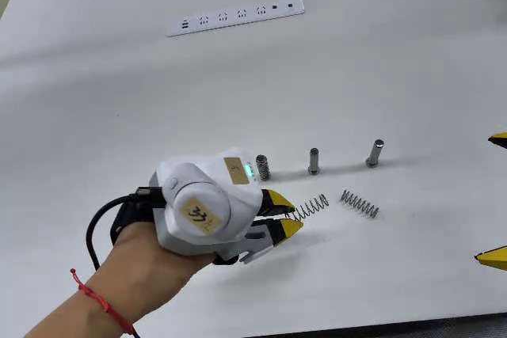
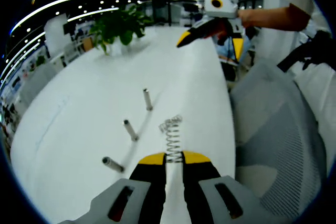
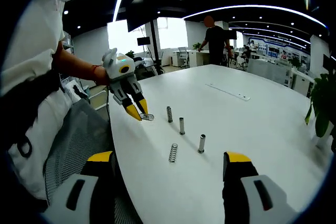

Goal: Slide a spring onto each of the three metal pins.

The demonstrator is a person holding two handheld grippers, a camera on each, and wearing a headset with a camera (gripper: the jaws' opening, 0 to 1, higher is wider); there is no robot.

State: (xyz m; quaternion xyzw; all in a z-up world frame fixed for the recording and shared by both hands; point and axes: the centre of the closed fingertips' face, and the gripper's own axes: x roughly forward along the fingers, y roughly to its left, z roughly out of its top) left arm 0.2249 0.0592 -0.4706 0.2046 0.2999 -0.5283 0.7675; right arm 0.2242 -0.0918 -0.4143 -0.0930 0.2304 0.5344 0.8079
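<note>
Left claw (image 1: pixel 295 213) pinches loose spring (image 1: pixel 310 206); right claw (image 3: pixel 169 157) spread; leftmost pin (image 1: pixel 262 167) (head view) seemingly coiled.

The left gripper (image 1: pixel 290 214), gripped by the left hand (image 1: pixel 139 247) with a red cord (image 1: pixel 95 300) around its wrist, points forward, its jaws pinched on the near end of a spring (image 1: pixel 310 206). The right gripper (image 3: pixel 169 157) hangs well off to its side, jaws spread wide.

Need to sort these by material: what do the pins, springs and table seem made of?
The pins look like polished steel: smooth, silvery, bright highlights. The springs look like thin bare metal wire, grey and glinting. The table is matte white, perhaps laminate; unsure.
</note>
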